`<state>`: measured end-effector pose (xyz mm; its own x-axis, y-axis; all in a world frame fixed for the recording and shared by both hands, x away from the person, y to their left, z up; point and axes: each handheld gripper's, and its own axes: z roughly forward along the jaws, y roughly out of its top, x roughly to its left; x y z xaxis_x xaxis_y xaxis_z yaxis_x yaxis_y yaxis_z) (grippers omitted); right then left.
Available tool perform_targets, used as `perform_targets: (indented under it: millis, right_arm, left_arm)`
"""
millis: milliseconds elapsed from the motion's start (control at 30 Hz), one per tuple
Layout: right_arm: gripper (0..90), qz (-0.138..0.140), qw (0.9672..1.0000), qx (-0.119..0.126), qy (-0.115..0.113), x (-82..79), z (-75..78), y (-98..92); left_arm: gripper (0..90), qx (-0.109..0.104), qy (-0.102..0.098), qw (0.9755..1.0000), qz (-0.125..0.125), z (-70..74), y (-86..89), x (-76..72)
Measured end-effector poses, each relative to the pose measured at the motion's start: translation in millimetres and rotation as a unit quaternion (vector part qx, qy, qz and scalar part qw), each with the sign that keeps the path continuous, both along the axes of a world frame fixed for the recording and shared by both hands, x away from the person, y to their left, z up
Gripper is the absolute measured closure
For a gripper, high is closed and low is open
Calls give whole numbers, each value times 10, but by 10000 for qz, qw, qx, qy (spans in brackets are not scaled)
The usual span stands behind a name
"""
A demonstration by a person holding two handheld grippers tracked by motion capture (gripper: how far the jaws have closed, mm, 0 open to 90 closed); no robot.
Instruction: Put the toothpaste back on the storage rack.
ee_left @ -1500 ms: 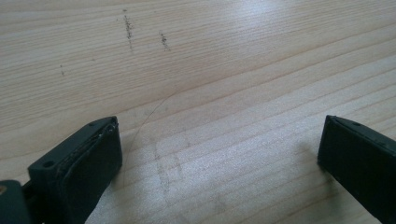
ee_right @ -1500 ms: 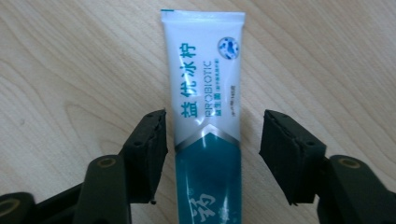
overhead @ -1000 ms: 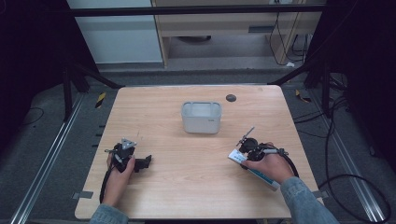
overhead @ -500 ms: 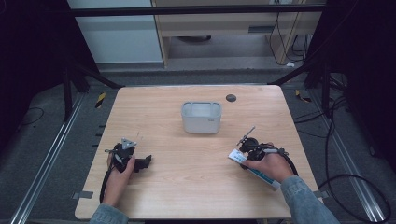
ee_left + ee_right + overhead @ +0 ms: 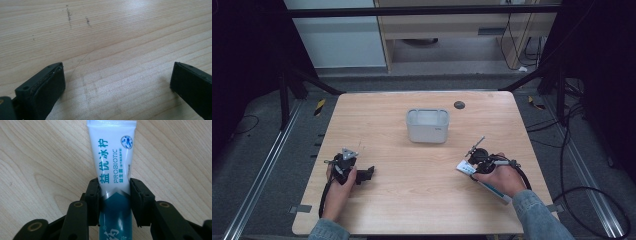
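The right tool point(image 5: 113, 195) has just been closing its jaws on a toothpaste tube point(image 5: 112, 157), and both pads now press the tube's sides near its middle. The tube lies flat on the desk point(image 5: 412, 175) at its right front, under the right hand point(image 5: 502, 180). The left tool point(image 5: 117, 82) rests low over bare wood with its jaws spread wide and nothing between them. A white bin point(image 5: 427, 125) stands well apart, at mid-desk.

The risks, as I judge them: the tube is soft and slick, so a hard squeeze could dent it or push paste toward the cap, and a weak one could let it slide out on the lift. A grip off the balance point may let one end droop.
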<state>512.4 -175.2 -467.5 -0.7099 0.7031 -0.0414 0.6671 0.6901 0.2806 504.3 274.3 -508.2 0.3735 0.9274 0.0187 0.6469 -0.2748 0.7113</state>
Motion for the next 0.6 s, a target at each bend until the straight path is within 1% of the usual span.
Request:
perform_targets:
  millis: [167, 200, 233, 267, 300, 367, 433, 500, 600]
  right_arm:
    - [700, 13, 10000, -10, -75, -33, 23, 9]
    - [722, 29, 10000, 10, -87, -34, 33, 3]
    - [755, -8, 9999, 75, -108, -38, 57, -3]
    - [768, -53, 9998, 153, -107, -37, 86, -17]
    - [771, -95, 9998, 164, -108, -44, 94, -22]
    - [775, -30, 9998, 159, -145, -45, 91, -39]
    - [779, -118, 9997, 168, -123, -56, 98, -37]
    - [782, -95, 9996, 177, -177, -51, 111, -49]
    - [785, -142, 9991, 307, -236, -49, 153, -73]
  left_arm:
    - [0, -1, 1, 10000, 0, 0, 0, 0]
    - [0, 0, 0, 10000, 0, 0, 0, 0]
    - [0, -6, -5, 10000, -2, -1, 0, 1]
    - [0, -1, 1, 10000, 1, 0, 0, 0]
    - [0, -5, -5, 10000, -2, -1, 0, 1]
    - [0, 1, 0, 10000, -1, 0, 0, 0]
    - [0, -6, -7, 10000, 0, -1, 0, 1]
    - [0, 0, 1, 10000, 1, 0, 0, 0]
    - [0, 0, 0, 10000, 1, 0, 0, 0]
